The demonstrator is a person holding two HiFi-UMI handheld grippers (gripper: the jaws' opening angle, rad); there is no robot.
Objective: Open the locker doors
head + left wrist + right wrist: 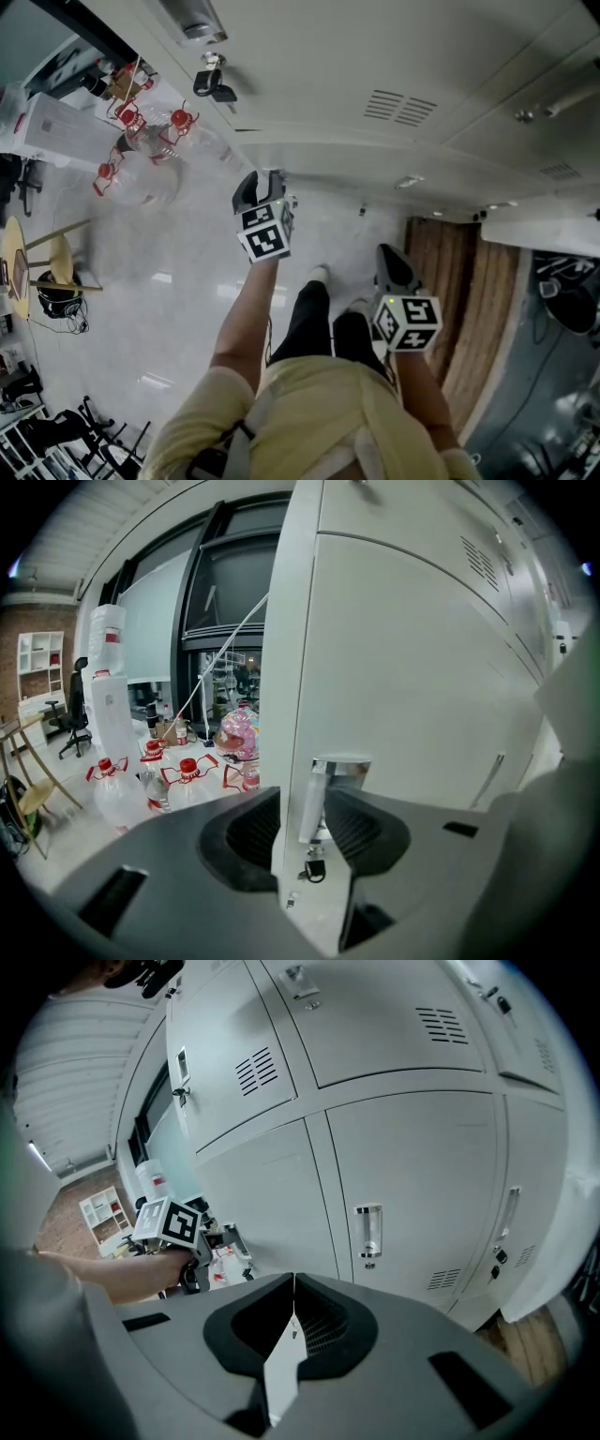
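Locker door: left gripper has jaws wide and looks pinched on the door edge at the chrome handle. Risk: thin bite, so an off-axis pull could slip it off and the door could swing shut. Right gripper is pressed together, empty, clear of the lockers. Only head view shows keys in an upper lock. Only right gripper view shows the next handle.

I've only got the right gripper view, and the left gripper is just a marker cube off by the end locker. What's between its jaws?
Observer: The left gripper is closed on the chrome handle at the edge of the locker door, one pad on each side.
Operator: Is there a key in that door?
Observer: Yes, a key hangs just below the handle. Whether the door is locked I can't tell.
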